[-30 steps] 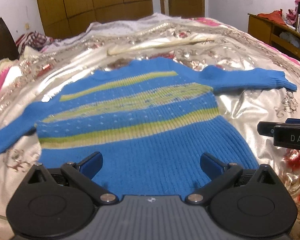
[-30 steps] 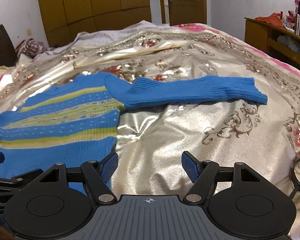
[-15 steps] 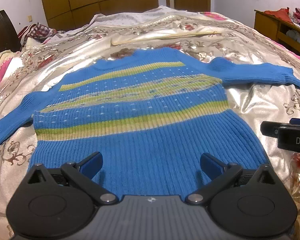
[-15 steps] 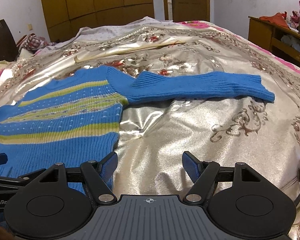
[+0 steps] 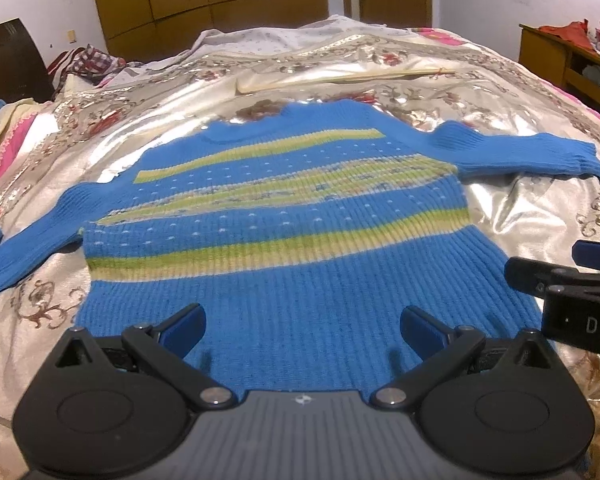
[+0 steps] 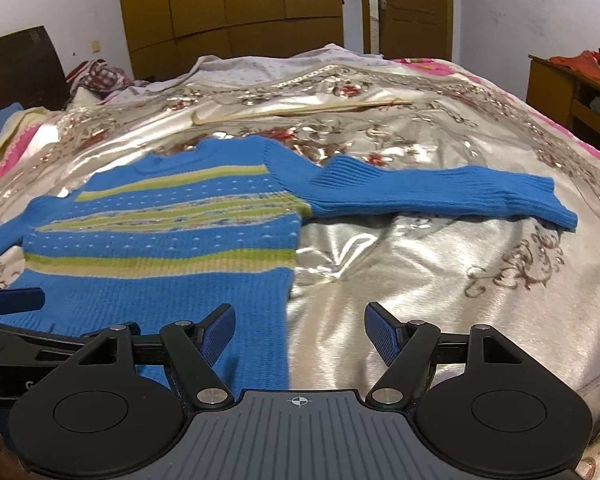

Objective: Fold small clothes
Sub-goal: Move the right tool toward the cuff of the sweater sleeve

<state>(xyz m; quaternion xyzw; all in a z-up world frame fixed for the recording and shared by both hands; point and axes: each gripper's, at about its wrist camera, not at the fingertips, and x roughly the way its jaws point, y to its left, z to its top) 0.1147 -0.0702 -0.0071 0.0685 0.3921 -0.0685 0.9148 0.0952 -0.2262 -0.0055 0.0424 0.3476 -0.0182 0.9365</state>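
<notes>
A small blue knit sweater [image 5: 284,240] with yellow-green stripes lies flat on the bed, both sleeves spread out sideways. It also shows in the right wrist view [image 6: 168,240], its right sleeve [image 6: 440,194] stretched to the right. My left gripper [image 5: 302,330] is open and empty, over the sweater's bottom hem. My right gripper [image 6: 300,330] is open and empty, over the sweater's lower right edge and the bedcover. The right gripper's side shows at the right of the left wrist view [image 5: 572,288].
The bed has a shiny silver floral cover [image 6: 440,280]. Other clothes [image 5: 12,132] are piled at the left by a dark headboard [image 6: 20,68]. A wooden dresser [image 5: 568,60] stands at the right. Wardrobe doors [image 6: 228,4] are behind the bed.
Both grippers have risen and tilted a little, so the sweater sits lower and more fully in view. The sweater has not moved. Both grippers stay open.
</notes>
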